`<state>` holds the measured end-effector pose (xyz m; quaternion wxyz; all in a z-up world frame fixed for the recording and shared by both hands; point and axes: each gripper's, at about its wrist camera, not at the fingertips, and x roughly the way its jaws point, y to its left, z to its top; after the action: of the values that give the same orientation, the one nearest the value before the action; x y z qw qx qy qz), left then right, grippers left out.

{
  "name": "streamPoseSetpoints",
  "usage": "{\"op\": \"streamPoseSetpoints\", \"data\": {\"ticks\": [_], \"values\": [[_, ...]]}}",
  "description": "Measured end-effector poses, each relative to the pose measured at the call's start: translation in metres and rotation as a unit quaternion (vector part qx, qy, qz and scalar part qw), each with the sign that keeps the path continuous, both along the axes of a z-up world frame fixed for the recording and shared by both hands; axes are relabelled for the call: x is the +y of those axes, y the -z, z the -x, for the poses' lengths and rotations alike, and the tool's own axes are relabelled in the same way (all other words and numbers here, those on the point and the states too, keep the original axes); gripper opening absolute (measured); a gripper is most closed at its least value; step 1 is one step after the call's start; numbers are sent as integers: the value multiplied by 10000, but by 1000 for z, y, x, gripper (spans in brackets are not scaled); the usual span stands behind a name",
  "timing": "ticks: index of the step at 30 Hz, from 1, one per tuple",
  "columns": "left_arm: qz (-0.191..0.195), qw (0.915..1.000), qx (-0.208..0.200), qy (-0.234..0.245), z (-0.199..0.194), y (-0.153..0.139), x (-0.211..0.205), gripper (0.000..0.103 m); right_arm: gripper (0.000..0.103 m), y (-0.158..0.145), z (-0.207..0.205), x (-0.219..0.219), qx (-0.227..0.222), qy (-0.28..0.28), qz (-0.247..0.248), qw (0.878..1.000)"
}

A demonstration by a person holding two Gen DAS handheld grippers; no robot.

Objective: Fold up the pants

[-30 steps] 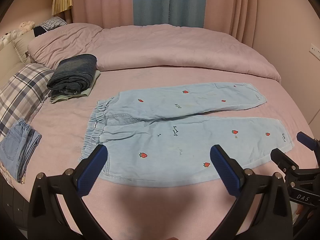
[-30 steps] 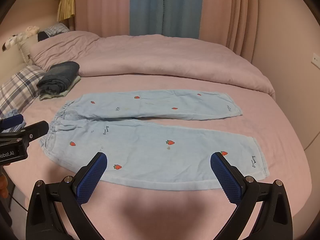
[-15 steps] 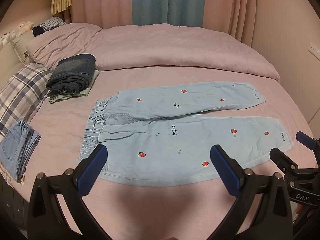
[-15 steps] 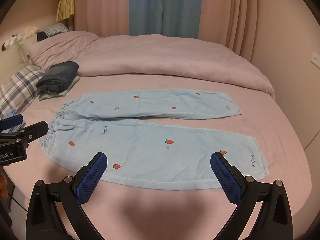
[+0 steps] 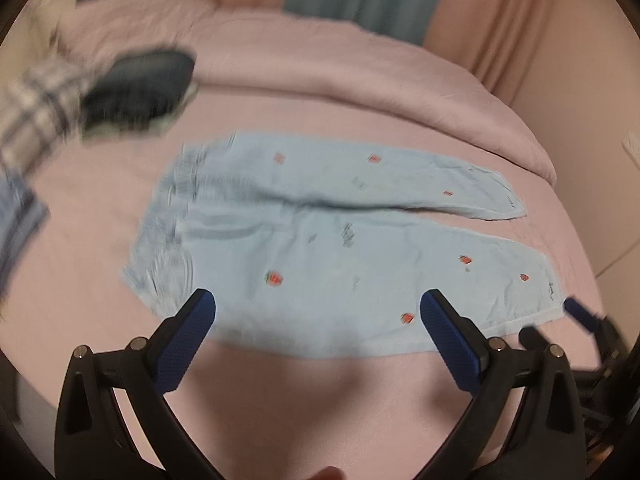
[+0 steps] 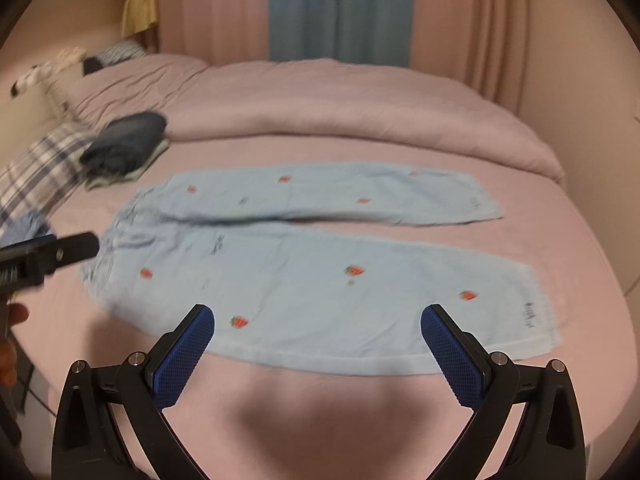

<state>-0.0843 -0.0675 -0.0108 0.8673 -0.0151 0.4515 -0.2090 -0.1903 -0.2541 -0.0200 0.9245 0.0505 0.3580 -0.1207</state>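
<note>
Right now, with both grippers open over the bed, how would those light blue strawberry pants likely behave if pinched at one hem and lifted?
The light blue pants lie flat with soft wrinkles, so they'd probably drape and sag, not hold shape. They look thin, so likely light. The gathered waistband looks bulkier and may lag. The left gripper and right gripper hold nothing.

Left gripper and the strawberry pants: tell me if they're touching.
Cannot tell. In the left wrist view the open left gripper has fingertips overlapping the pants near edge, but blur hides any contact or gap; the right wrist view doesn't settle it.
</note>
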Motion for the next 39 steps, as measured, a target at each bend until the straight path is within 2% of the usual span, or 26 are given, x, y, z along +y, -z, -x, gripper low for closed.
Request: {"op": "streamPoseSetpoints", "data": {"ticks": [3,6,8,11,13,14,16,18,20,21,22,23,24,25,27,31,33,36,37,38,39], "values": [[159,9980,515,-333,-14,31,22,103,103,22,-6,11,247,-292,14,9993],[455,9915,1025,-664,-25,59,46,102,103,46,-15,24,549,-592,286,9963],[710,9857,1264,-853,-30,72,60,102,103,55,-15,37,652,-866,295,9937],[1198,9710,1649,-1252,-37,93,76,100,101,70,-23,58,643,-1412,569,9863],[1459,9630,1737,-1456,-40,99,82,98,92,77,-32,66,736,-1767,840,9779],[1529,9613,1671,-1570,-42,99,83,98,89,83,-39,72,668,-1905,1024,9740],[1630,9592,1588,-1678,-46,95,82,95,74,91,-48,85,685,-2263,1208,9641],[1705,9546,1613,-1836,-55,97,82,82,64,100,-57,98,703,-2465,1388,9566],[1808,9464,1717,-2055,-63,99,86,74,62,106,-65,107,565,-2621,1610,9498],[1862,9433,1732,-2131,-64,98,88,63,59,107,-69,111,486,-2658,1760,9466],[1873,9417,1756,-2174,-65,97,90,55,47,107,-70,112,445,-2702,1842,9440],[1809,9413,1791,-2216,-68,96,94,32,37,107,-72,114,423,-2763,1867,9418],[1747,9414,1818,-2240,-69,97,96,21,24,107,-75,116,435,-2852,1848,9395],[1785,9406,1849,-2218,-70,100,99,20,18,107,-76,118,447,-2892,1842,9383],[1901,9407,1787,-2168,-64,96,106,18,13,104,-77,123,419,-2905,1770,9394],[1643,9559,1461,-1948,-49,88,110,17,13,91,-64,122,376,-2901,1482,9447],[1567,9567,1507,-1933,-46,93,116,18,13,97,-63,128,456,-3015,1449,9413],[1261,9629,1587,-1784,-50,94,115,28,13,110,-70,131,674,-3111,1506,9359],[1091,9668,1535,-1724,-47,89,115,31,18,107,-72,128,630,-3073,1399,9392],[904,9710,1422,-1694,-46,83,114,40,23,101,-73,124,634,-3070,1159,9425],[732,9752,1251,-1670,-44,76,113,48,35,93,-74,117,627,-3054,859,9463]]}}
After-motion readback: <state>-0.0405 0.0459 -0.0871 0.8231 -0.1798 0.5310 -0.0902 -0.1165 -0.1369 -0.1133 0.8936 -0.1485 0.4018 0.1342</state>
